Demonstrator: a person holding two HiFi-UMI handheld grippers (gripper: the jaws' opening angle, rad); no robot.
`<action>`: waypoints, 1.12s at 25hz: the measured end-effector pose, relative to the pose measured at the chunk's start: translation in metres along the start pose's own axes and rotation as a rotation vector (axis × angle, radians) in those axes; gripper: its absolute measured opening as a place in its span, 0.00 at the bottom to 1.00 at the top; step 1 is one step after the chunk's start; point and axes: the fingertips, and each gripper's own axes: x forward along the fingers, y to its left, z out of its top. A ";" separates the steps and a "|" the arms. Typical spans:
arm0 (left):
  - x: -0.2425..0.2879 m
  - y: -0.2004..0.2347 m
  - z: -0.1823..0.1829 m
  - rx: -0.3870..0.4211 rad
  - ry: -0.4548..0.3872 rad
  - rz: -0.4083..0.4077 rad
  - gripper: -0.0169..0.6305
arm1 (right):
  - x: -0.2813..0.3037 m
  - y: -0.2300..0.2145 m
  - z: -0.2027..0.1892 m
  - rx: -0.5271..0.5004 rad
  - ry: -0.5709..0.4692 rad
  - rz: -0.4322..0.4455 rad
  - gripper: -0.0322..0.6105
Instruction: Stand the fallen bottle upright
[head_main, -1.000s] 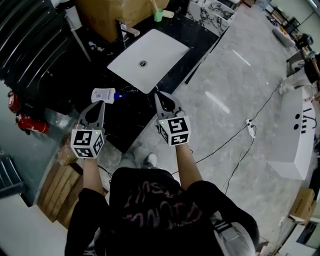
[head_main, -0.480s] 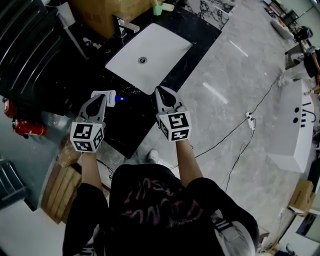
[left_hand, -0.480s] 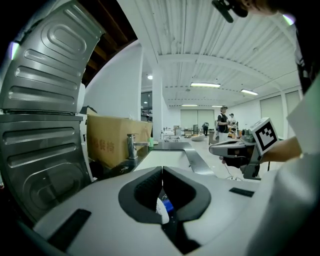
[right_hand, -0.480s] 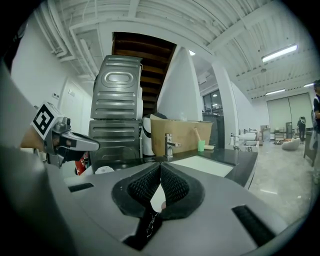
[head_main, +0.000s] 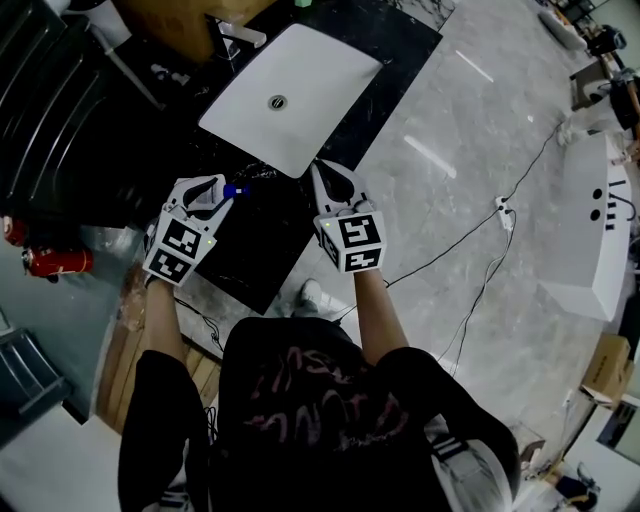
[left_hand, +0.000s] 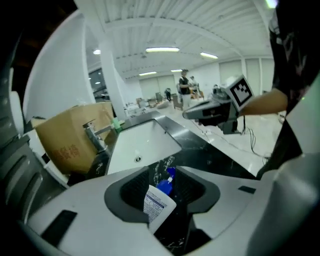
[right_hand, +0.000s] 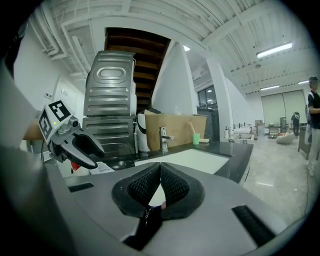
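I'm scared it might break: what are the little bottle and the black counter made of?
Bottle: probably plastic, smooth white body with a printed label and blue cap. Counter: looks like polished black stone, glossy with pale veins; it could be an imitation.

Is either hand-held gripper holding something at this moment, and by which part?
Nothing is gripped. The left hand-held gripper is opening its jaws, with the labelled body of the bottle between them, unclamped; the right hand-held gripper is shut, empty.
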 end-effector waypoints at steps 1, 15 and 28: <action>0.006 -0.005 -0.004 0.057 0.041 -0.036 0.30 | 0.001 -0.002 -0.002 0.004 0.002 -0.005 0.07; 0.058 -0.021 -0.053 0.589 0.580 -0.318 0.37 | -0.005 -0.026 -0.020 0.028 0.052 -0.055 0.07; 0.068 -0.024 -0.055 0.576 0.592 -0.368 0.24 | -0.013 -0.041 -0.031 0.048 0.067 -0.087 0.07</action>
